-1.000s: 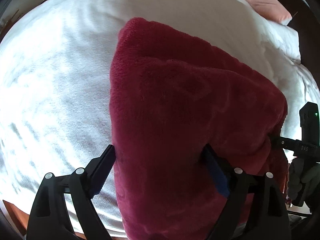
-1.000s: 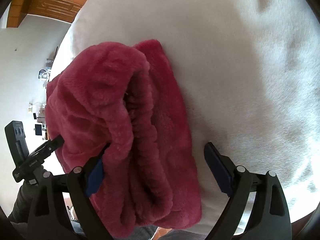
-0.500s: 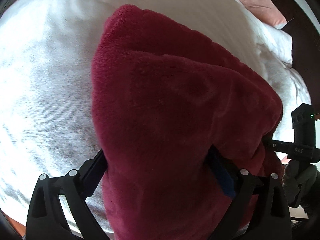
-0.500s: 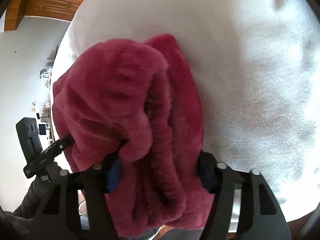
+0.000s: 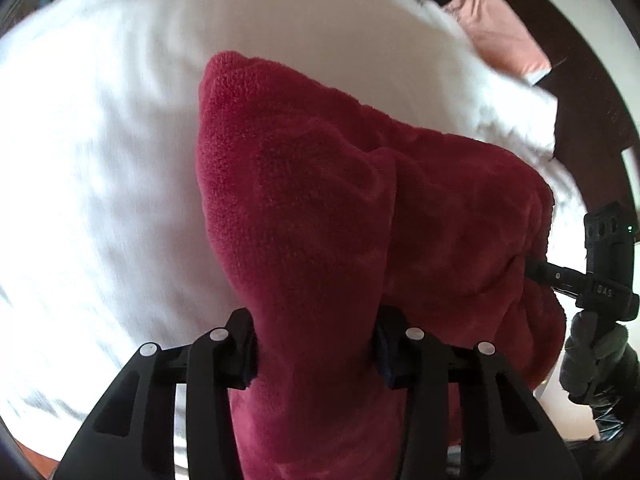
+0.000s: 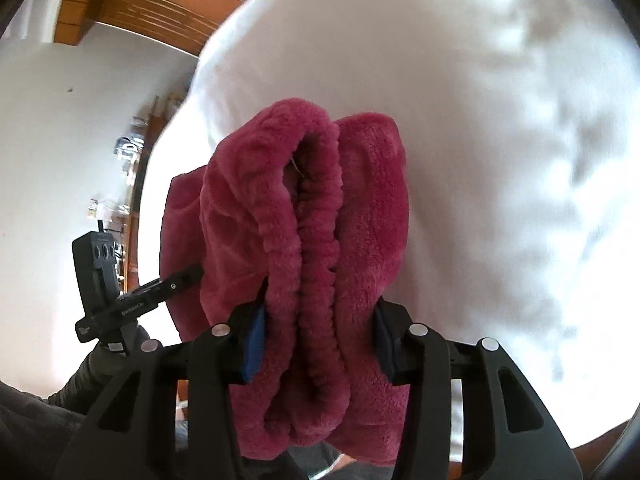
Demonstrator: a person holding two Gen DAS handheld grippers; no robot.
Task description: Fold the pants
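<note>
The pants (image 5: 320,208) are thick dark red fleece, bunched and lifted over a white bed (image 5: 100,160). My left gripper (image 5: 316,354) is shut on a fold of the pants. My right gripper (image 6: 318,340) is shut on the gathered elastic waistband end of the pants (image 6: 312,220). The right gripper also shows at the right edge of the left wrist view (image 5: 536,270), biting the cloth. The left gripper shows at the left of the right wrist view (image 6: 196,274), also in the cloth. The gripped parts of the cloth hide the pads.
A pink pillow (image 5: 504,36) lies at the far right of the bed, by a dark headboard (image 5: 592,92). A wooden bed frame (image 6: 144,4) and a white wall (image 6: 52,140) stand beyond the bed's left edge. White bedding (image 6: 500,160) spreads under the pants.
Both grippers have closed on the pants, which were lying between open jaws a second ago. The pants have been raised off the bed and bunched.
</note>
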